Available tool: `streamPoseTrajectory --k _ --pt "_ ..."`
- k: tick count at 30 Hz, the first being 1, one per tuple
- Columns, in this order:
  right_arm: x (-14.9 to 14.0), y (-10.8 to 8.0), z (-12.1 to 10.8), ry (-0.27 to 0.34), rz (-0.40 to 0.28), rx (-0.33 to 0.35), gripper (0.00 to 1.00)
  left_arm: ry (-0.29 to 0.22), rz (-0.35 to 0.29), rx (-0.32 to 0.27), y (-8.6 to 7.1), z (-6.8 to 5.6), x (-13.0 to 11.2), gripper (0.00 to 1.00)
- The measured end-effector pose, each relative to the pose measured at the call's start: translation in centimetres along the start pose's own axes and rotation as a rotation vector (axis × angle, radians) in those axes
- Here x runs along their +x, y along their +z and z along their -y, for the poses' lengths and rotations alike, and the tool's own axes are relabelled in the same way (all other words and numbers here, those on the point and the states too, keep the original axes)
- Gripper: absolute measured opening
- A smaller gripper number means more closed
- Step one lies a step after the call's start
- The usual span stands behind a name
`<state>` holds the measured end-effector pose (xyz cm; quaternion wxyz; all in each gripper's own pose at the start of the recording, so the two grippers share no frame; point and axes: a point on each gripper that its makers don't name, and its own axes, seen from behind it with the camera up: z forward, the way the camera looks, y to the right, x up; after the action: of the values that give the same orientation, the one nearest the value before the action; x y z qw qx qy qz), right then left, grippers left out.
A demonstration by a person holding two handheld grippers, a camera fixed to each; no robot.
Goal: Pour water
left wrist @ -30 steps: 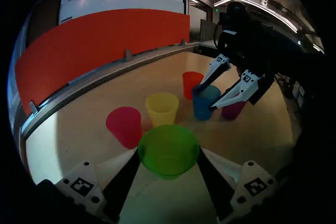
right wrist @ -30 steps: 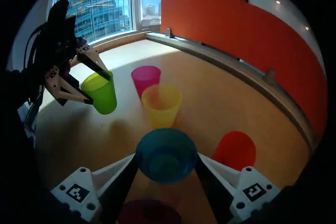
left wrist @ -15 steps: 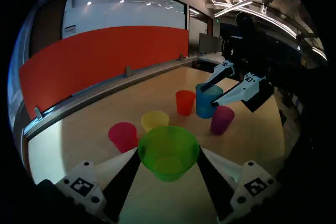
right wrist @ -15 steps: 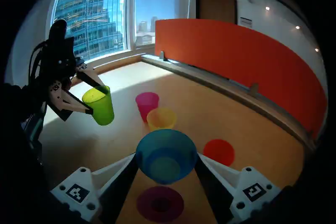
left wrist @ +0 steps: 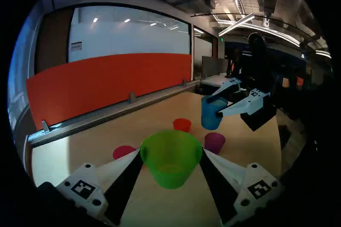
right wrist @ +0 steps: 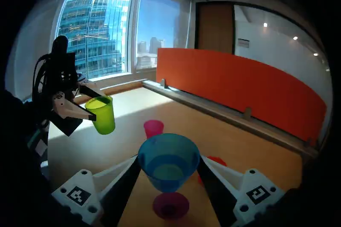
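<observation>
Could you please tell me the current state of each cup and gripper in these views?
left gripper: shut on the green cup.
green cup: held upright, clear of the table.
right gripper: shut on the blue cup.
blue cup: held upright, clear of the table.
pink cup: standing upright on the table.
red cup: standing upright on the table.
purple cup: standing upright on the table.

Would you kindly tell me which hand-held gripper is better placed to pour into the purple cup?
Right, most likely. The right hand-held gripper holds the blue cup lifted almost straight above the purple cup, while the left hand-held gripper holds the green cup well off to the side.
</observation>
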<state>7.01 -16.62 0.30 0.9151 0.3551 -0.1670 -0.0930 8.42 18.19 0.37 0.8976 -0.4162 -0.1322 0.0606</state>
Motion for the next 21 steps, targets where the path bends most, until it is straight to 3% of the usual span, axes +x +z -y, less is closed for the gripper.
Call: streamPoseTrajectory --k 15,21 --pt "3.7 -3.1 2.0 -0.010 -0.137 0.001 0.91 -0.023 -0.143 -0.007 -2.1 -2.8 4.2 0.88" --pt "4.5 -3.7 2.6 -0.017 -0.184 0.000 0.91 -0.018 -0.174 -0.001 -2.6 -3.1 5.1 0.89"
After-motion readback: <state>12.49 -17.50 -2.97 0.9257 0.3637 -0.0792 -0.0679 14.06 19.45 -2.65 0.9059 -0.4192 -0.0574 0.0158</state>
